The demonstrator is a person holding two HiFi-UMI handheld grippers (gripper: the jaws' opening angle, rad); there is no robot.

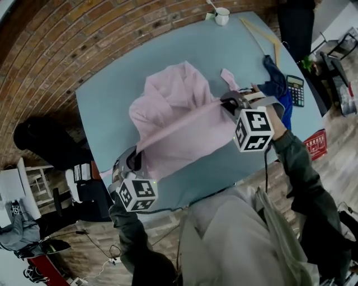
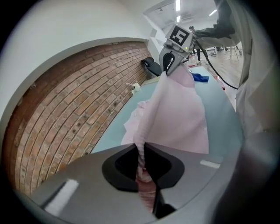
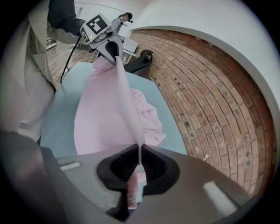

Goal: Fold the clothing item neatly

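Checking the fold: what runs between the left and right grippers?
A taut edge of the pink garment, clamped by left gripper and right gripper; head view shows it.

the shirt lies in the middle of the table, one edge stretched between the left gripper at the near left and the right gripper on the right. behind it, a cup stands at the far edge. a calculator lies at the far right.

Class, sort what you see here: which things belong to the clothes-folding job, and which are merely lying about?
In the job:
pink garment, pulled taut between the tongs
left tongs, shut on it
right tongs, shut on it
table beneath it

Lying about:
white cup
calculator
blue cloth
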